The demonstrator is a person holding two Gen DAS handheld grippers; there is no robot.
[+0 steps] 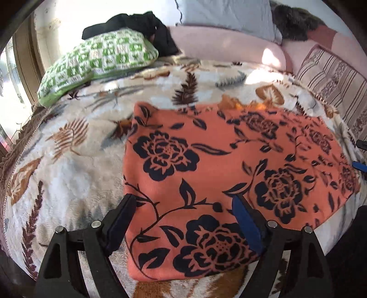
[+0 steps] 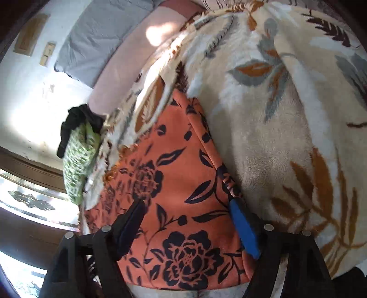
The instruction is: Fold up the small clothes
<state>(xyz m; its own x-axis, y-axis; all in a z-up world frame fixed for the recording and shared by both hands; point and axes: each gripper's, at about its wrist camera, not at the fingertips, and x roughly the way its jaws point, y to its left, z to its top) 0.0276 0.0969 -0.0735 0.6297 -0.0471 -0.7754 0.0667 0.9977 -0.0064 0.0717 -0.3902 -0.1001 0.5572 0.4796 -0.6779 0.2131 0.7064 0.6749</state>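
An orange garment with black flower print (image 1: 218,174) lies flat on a cream leaf-patterned blanket (image 1: 75,165). My left gripper (image 1: 183,206) is open above the garment's near left corner, its fingers astride the cloth without holding it. The right gripper's blue pad (image 1: 360,166) shows at the garment's right edge. In the right wrist view my right gripper (image 2: 187,206) is open over the same garment (image 2: 174,183), near its edge against the blanket (image 2: 275,137); whether its fingers touch the cloth I cannot tell.
A green and white checked pillow (image 1: 98,62) with a black garment (image 1: 146,29) on it lies at the far left. A grey pillow (image 1: 229,18), pink bolster (image 1: 218,45) and striped cushion (image 1: 332,87) line the back. A window (image 2: 34,201) is left.
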